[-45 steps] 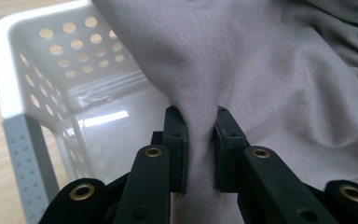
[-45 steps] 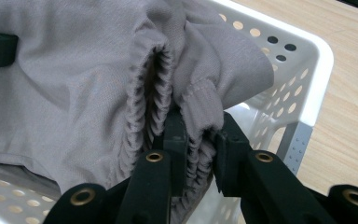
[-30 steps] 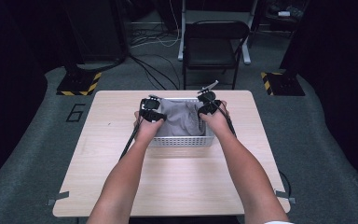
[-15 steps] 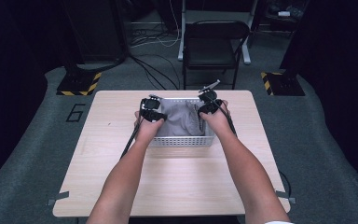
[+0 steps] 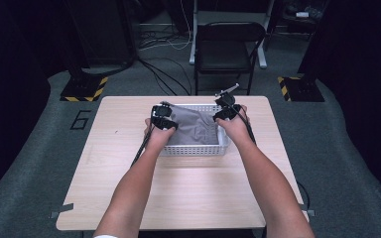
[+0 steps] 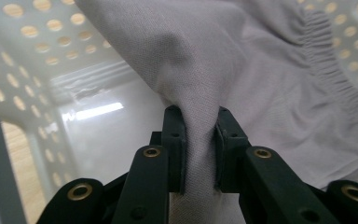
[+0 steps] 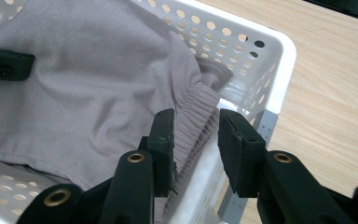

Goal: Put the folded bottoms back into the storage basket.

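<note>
A grey cloth with an elastic waistband lies in a white perforated basket at the table's far middle. My left gripper is at the basket's left end. In the left gripper view it is shut on a raised fold of the cloth. My right gripper is at the basket's right end. Its jaws have just been opening. The waistband lies between them against the left pad, with a gap to the right pad, just inside the basket wall.
The wooden table has bare room in front of and beside the basket. A black chair stands behind the far edge. Striped stand bases and cables lie on the floor beyond.
</note>
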A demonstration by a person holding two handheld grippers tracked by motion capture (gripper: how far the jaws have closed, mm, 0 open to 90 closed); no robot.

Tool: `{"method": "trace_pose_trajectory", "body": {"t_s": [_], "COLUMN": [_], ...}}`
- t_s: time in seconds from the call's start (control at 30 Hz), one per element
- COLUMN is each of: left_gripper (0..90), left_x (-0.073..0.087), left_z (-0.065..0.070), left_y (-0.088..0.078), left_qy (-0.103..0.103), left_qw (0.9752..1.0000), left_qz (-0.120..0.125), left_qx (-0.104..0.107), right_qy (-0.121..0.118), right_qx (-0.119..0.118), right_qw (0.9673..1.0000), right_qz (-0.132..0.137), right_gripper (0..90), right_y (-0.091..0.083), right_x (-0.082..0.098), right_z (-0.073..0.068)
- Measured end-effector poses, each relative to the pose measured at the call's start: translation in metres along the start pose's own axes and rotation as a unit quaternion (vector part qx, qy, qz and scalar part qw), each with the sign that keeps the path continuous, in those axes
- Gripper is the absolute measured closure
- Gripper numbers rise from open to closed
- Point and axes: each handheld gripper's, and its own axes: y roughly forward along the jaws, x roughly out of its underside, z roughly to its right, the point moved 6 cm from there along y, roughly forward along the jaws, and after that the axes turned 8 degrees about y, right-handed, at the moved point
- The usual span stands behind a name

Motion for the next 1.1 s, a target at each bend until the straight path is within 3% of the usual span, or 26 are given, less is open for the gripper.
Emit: {"method": "trace_pose_trajectory", "body": {"t_s": [0.17,0.4,0.63,1.1], "left_gripper": [74.6,59.9,55.4,49.8], "left_x": [0.002,0.003,0.002,0.001], "left_z": [-0.002,-0.015,-0.022,-0.023], "left_y": [0.002,-0.004,-0.016,-0.037], "left_qy": [0.001,-0.001,-0.015,-0.002], "left_qw": [0.9999,0.9984,0.9987,0.9993], "left_qz": [-0.014,-0.019,-0.003,0.018], "left_qx": [-0.003,-0.052,-0.05,-0.032], "right_qy": [0.008,0.002,-0.002,-0.021], "right_qx": [-0.004,-0.003,-0.013,-0.019], "right_qw": [1.0,1.0,0.9999,0.9996], "right_qz": [0.001,0.006,0.01,0.005], "right_gripper": [66.1,64.5,62.8,53.7], "right_y": [-0.004,-0.006,-0.011,-0.01], "right_x": [0.0,0.0,0.0,0.0], "right_z": [0.001,0.005,0.001,-0.013]}}
